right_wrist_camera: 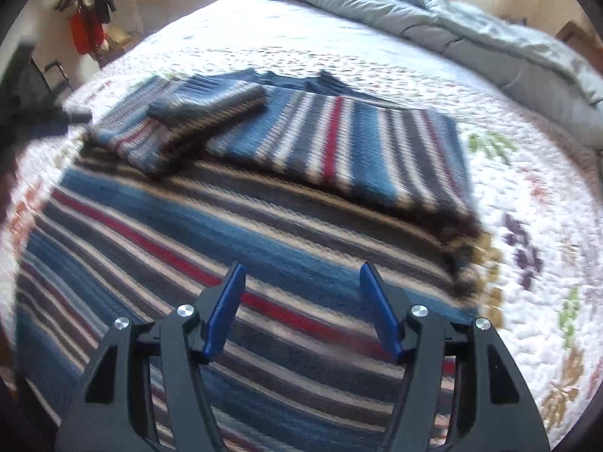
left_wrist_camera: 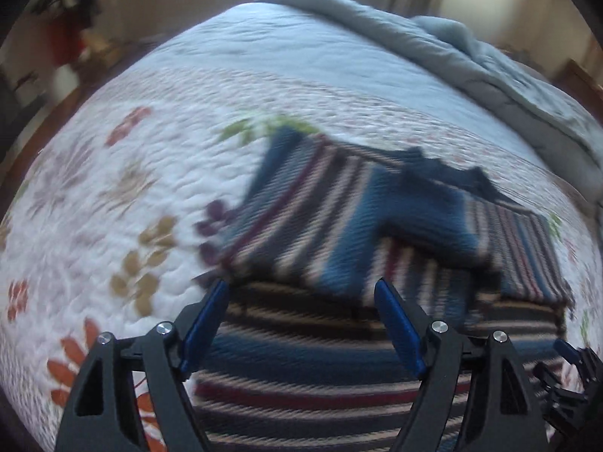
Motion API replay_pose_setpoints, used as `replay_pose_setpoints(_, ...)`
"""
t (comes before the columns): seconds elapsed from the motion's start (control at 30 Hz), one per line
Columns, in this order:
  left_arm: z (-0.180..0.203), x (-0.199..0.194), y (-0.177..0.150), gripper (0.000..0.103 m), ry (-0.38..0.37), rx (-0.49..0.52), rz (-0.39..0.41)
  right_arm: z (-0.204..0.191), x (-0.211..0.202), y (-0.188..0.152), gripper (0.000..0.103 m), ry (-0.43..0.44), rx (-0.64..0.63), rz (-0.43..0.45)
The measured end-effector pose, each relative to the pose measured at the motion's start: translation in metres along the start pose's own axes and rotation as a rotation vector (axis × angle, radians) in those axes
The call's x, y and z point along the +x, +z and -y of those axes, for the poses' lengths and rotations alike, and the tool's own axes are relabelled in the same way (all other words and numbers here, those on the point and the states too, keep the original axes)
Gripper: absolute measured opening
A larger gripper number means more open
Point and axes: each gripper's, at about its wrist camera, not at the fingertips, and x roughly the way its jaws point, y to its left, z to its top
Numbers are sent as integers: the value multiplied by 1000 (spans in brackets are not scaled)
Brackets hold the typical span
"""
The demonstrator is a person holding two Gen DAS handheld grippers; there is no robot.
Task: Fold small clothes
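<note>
A striped knitted sweater in blue, white, dark grey and red (right_wrist_camera: 233, 233) lies on the bed, with both sleeves folded in across its upper part (right_wrist_camera: 331, 143). It also shows in the left wrist view (left_wrist_camera: 312, 218), blurred. My left gripper (left_wrist_camera: 301, 290) is open and empty above the sweater's lower left part. My right gripper (right_wrist_camera: 299, 271) is open and empty above the sweater's body. The right gripper's tip (left_wrist_camera: 565, 354) shows at the lower right of the left wrist view.
The sweater lies on a white quilt with flower prints (right_wrist_camera: 527, 226). A bunched light grey duvet (right_wrist_camera: 471, 26) lies along the far side of the bed. Dark furniture and red items (right_wrist_camera: 86, 34) stand by the wall at the far left.
</note>
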Motion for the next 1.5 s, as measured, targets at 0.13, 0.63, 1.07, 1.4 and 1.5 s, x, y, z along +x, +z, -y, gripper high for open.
replay_pose_setpoints(0.13, -13, 9, -13, 80, 61, -10, -35, -30, 8, 38, 63, 94, -13, -28)
replay_pose_setpoints(0.63, -84, 15, -14, 85, 144, -39, -90, -161, 100, 175, 63, 58, -243, -112)
replay_pose_setpoints(1.07, -79, 26, -21, 85, 108, -51, -120, -77, 67, 173, 15, 191, -11, -44)
replay_pose_setpoints(1.4, -32, 20, -18, 87, 110, 49, -98, 54, 17, 90, 49, 48, 156, -91)
replay_pose_setpoints(1.5, -19, 20, -14, 87, 96, 61, -94, 77, 16, 68, 57, 35, 191, -122)
